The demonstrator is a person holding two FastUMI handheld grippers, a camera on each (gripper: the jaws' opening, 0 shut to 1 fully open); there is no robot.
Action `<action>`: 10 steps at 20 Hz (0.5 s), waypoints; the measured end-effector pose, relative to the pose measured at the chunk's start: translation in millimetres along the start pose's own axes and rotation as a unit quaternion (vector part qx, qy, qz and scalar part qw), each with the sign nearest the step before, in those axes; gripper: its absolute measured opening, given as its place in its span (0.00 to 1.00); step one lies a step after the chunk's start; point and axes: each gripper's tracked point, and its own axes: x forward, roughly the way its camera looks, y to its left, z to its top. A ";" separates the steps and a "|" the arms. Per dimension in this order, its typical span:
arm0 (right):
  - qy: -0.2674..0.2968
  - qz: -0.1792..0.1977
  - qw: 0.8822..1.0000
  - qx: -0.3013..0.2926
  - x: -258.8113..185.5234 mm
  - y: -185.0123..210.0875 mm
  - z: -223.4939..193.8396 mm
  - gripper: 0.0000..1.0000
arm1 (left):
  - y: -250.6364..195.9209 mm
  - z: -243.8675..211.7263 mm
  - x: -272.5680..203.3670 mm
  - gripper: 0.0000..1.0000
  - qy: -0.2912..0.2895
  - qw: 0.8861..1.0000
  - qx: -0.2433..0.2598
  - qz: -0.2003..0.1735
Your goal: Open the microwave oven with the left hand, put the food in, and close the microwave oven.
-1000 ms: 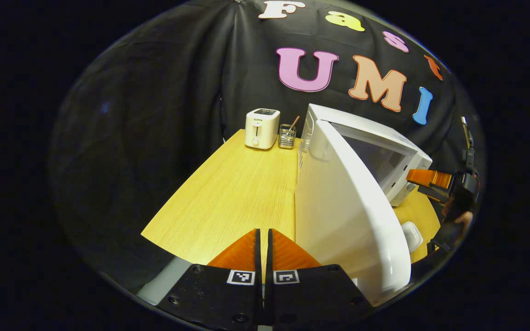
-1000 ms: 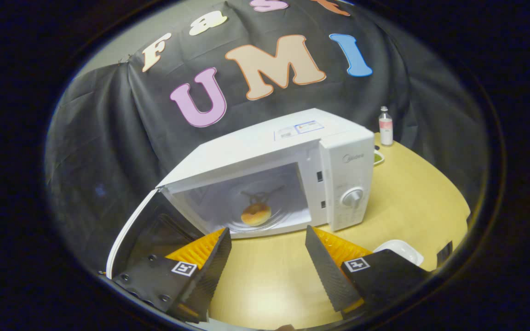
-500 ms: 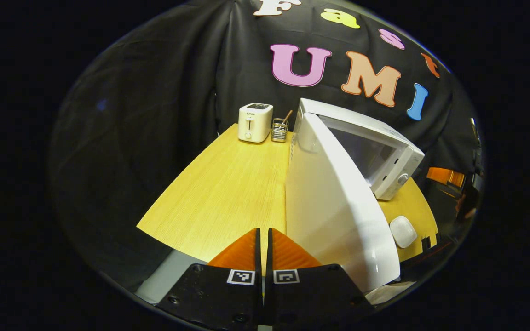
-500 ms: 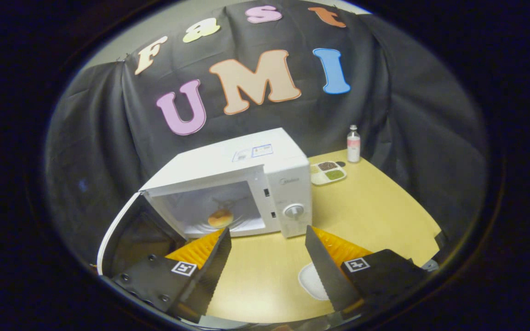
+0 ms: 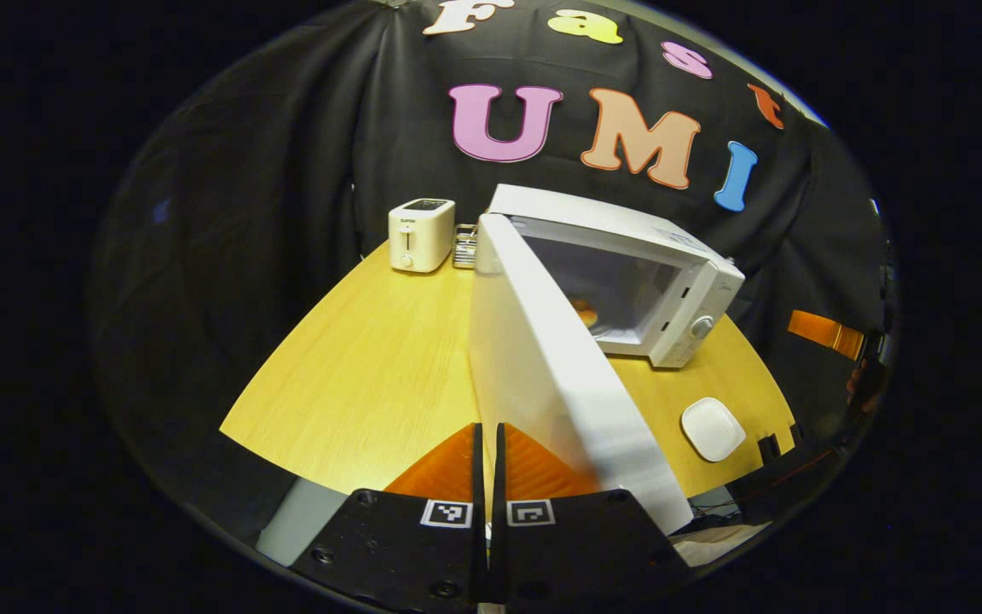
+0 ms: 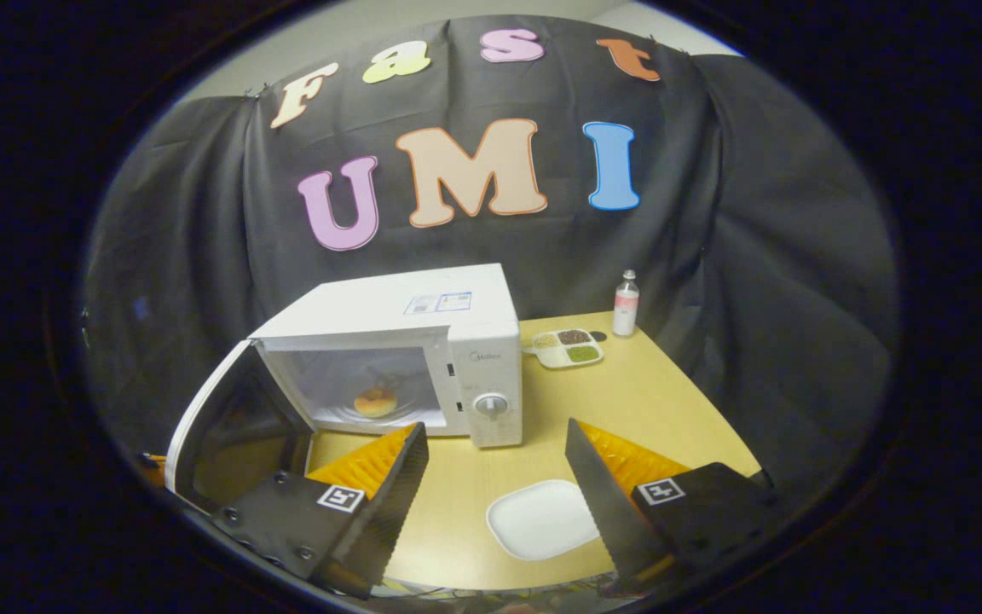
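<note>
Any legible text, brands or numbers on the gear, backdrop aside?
Nothing can be quoted.
Mark on toaster front: too small to read.
Brand on microwave panel: too small.
The sticker on its top: blurred.
Label on bottle: too small.
Markers on left claw and right claw: square patterns, no words.

We see a staged kitchen corner set up in a recording booth: a wooden table (image 6: pixel 670 401) backed by draped black cloth (image 6: pixel 755 256). Kitchen things stand on it: a microwave (image 6: pixel 423 328) at 11 o'clock, a toaster (image 5: pixel 421 234) at 12 o'clock, and a condiment tray (image 6: pixel 568 347) with a bottle (image 6: pixel 625 314) at 1 o'clock.
</note>
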 end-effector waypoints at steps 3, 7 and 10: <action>0.003 -0.007 1.000 0.004 -8.9 -12.6 4.3 0.99 | -24.7 7.1 5.7 0.01 -0.004 1.000 0.012 -0.014; 0.001 -0.020 1.000 0.017 -21.5 -40.7 8.5 0.99 | -60.3 15.6 15.9 0.01 -0.004 0.999 0.023 -0.037; -0.003 -0.038 0.999 0.032 -31.4 -68.0 10.3 0.91 | -86.9 25.6 28.7 0.01 -0.008 0.998 0.033 -0.048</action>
